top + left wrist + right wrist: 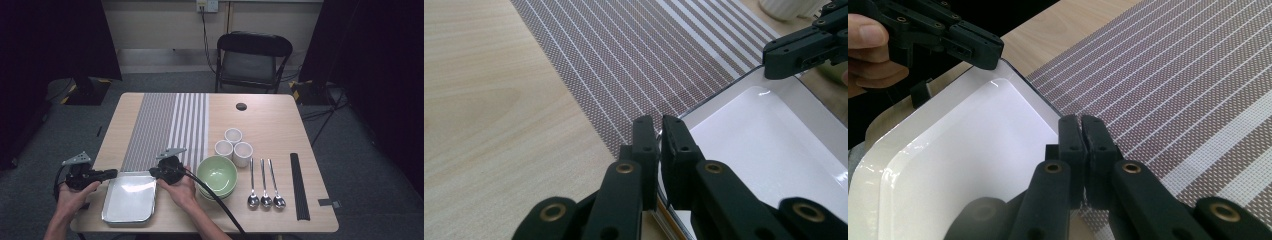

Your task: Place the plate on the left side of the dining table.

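A white rectangular tray (129,197) lies at the table's near edge, its far end on a brown striped placemat (165,125). My left gripper (114,173) is shut on the tray's far left corner. In the left gripper view its jaws (658,131) pinch the thin rim of the tray (764,140). My right gripper (151,173) is shut on the far right corner. The right gripper view shows those jaws (1081,127) clamped on the rim of the tray (963,145), with the left gripper (975,45) across from them.
Right of the tray stand stacked green bowls (217,175), three white cups (233,145), three spoons (264,185) and black chopsticks (299,185). A folding chair (252,57) stands beyond the table's far edge. The right gripper's cable trails off the near edge.
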{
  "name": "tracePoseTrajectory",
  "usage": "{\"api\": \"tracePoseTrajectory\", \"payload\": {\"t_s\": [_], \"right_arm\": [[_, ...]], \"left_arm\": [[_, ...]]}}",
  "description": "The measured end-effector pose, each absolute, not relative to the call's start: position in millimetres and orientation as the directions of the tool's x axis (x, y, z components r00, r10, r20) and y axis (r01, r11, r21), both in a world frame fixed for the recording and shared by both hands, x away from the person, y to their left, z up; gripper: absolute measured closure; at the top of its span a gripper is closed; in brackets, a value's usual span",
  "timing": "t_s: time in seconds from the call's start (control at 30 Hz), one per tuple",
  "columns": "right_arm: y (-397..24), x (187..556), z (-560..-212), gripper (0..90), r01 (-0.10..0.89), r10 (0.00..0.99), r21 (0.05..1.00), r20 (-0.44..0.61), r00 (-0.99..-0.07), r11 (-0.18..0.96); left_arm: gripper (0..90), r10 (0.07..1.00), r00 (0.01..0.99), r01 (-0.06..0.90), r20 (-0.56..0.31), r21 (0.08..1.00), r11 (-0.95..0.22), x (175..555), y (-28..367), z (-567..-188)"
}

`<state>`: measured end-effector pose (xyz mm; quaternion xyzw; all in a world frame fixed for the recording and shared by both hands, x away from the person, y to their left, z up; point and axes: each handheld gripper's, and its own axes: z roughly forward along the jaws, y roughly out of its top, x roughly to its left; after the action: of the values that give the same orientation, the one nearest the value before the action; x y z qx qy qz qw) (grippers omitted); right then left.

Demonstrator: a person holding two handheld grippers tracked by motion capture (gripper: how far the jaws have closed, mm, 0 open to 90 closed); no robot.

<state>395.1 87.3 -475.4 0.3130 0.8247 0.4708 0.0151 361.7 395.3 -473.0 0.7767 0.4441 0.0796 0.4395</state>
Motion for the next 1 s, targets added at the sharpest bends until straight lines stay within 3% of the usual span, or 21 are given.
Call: {"api": "tracePoseTrajectory", "payload": {"t_s": [0.53,0.67,0.77,1.0], "right_arm": [[87,399,-475,87.4,0.498,0.543,0.796,0.264,-0.797,0.345],[89,400,-477,79.4,0.501,0.551,0.789,0.256,-0.794,0.355],[91,399,-477,84.8,0.492,0.543,0.794,0.252,-0.801,0.358],[91,399,-478,83.1,0.490,0.542,0.792,0.247,-0.803,0.365]], "left_arm": [[86.2,0.766,0.585,0.606,-0.265,0.771,-0.196,366,395,-469],[86.2,0.768,0.582,0.606,-0.265,0.772,-0.192,365,395,-469],[86.0,0.767,0.579,0.610,-0.274,0.770,-0.185,365,395,-470],[80.9,0.769,0.568,0.631,-0.293,0.755,-0.178,361,395,-475]]}}
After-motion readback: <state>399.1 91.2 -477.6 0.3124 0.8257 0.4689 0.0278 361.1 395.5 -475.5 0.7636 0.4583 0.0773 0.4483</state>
